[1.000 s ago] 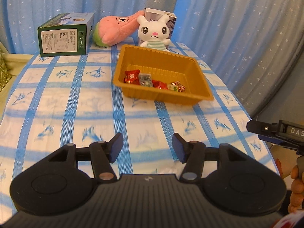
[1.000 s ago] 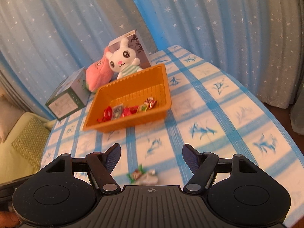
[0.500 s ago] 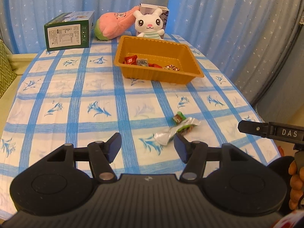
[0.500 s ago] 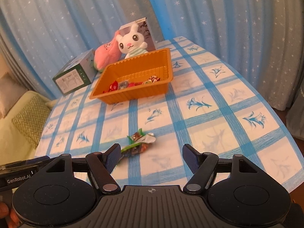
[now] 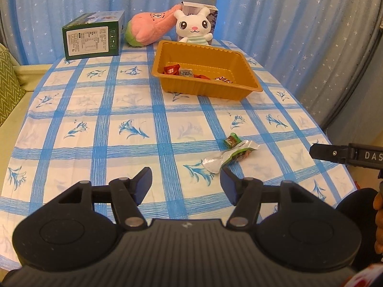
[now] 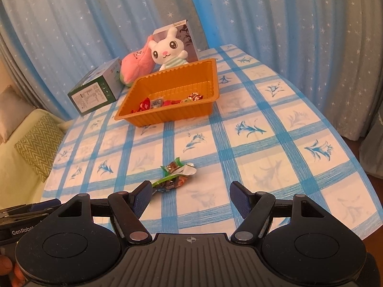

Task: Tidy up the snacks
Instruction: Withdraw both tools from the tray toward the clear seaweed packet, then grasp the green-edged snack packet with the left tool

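Two loose snack packets (image 5: 233, 151) (image 6: 176, 175): on table (image 5: 95, 124), near front edge, touching each other, one small green, one long silver-green. 
Orange tray (image 5: 205, 88) (image 6: 167, 116): further back, well apart from loose packets; holds several wrapped snacks (image 5: 191, 71). 
Left tool (image 5: 186, 181): fingers apart, empty, above cloth just short of packets. 
Right tool (image 6: 191, 197): fingers apart, empty, packets just beyond left fingertip. 
Rear of table: green box (image 5: 92, 39), pink plush (image 5: 148, 28), rabbit plush (image 5: 194, 27). 
Backdrop: blue star curtain (image 5: 287, 24).

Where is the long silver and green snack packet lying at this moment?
The snack packet lies on the tablecloth, touching a small green candy, well short of the orange tray and just beyond both grippers.
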`<control>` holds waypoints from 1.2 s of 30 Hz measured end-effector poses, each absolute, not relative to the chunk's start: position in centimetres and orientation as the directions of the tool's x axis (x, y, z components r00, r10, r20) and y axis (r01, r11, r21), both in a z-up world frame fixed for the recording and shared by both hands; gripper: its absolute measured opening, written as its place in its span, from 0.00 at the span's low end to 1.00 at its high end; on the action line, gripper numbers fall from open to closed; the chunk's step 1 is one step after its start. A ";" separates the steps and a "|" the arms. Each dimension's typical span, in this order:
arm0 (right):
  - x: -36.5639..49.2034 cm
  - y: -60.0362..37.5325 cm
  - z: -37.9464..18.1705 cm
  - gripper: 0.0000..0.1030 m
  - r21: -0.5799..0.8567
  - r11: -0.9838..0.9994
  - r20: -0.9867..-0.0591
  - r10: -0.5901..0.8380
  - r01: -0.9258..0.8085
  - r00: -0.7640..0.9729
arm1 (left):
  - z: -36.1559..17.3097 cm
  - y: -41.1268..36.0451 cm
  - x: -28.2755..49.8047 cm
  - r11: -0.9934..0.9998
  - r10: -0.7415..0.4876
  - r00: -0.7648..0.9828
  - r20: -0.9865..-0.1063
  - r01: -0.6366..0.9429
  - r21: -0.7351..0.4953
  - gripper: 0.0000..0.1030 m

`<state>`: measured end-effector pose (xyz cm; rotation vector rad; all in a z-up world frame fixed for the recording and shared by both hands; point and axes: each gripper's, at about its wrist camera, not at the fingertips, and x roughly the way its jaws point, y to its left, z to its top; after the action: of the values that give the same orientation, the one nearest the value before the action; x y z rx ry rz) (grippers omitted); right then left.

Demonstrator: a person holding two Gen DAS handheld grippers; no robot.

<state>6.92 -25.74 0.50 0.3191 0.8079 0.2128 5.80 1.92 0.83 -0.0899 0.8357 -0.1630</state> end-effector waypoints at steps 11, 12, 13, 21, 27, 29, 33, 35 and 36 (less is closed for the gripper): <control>7.5 -25.1 0.0 0.69 0.333 0.940 -0.685 0.299 -0.080 0.664 | 0.2 1.7 6.1 0.983 -0.184 0.648 -0.739 0.142 -0.120 0.58; 7.5 -25.1 -0.3 0.69 0.333 0.940 -0.688 0.297 -0.076 0.662 | -0.1 1.6 6.2 0.982 -0.187 0.645 -0.741 0.149 -0.118 0.58; 7.5 -25.2 -0.6 0.69 0.334 0.940 -0.691 0.296 -0.072 0.660 | -0.3 1.4 6.4 0.981 -0.191 0.641 -0.743 0.159 -0.115 0.58; 8.1 -25.8 -2.5 0.69 0.347 0.938 -0.705 0.274 -0.018 0.655 | -1.7 -0.6 9.0 0.957 -0.252 0.615 -0.747 0.272 -0.100 0.58; 9.3 -26.2 -3.6 0.69 0.348 0.938 -0.707 0.261 0.001 0.657 | -2.9 -2.9 11.8 0.917 -0.306 0.584 -0.752 0.394 -0.067 0.49; 9.8 -26.3 -4.1 0.69 0.353 0.935 -0.712 0.261 0.012 0.652 | -3.4 -3.6 12.7 0.899 -0.329 0.566 -0.756 0.433 -0.067 0.45; 10.6 -26.8 -5.0 0.69 0.368 0.929 -0.715 0.258 0.036 0.650 | -4.7 -5.3 14.3 0.856 -0.358 0.533 -0.767 0.515 -0.042 0.44; 11.0 -27.1 -5.3 0.69 0.372 0.927 -0.718 0.255 0.046 0.648 | -5.3 -6.1 15.0 0.828 -0.373 0.516 -0.771 0.561 -0.025 0.43; 11.2 -27.1 -5.5 0.69 0.373 0.927 -0.719 0.255 0.050 0.646 | -5.6 -6.5 15.2 0.815 -0.377 0.512 -0.772 0.579 -0.014 0.42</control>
<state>11.24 -27.13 -5.49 0.3795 0.8655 0.1198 15.24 -6.50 -5.59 0.2594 0.8574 -0.5828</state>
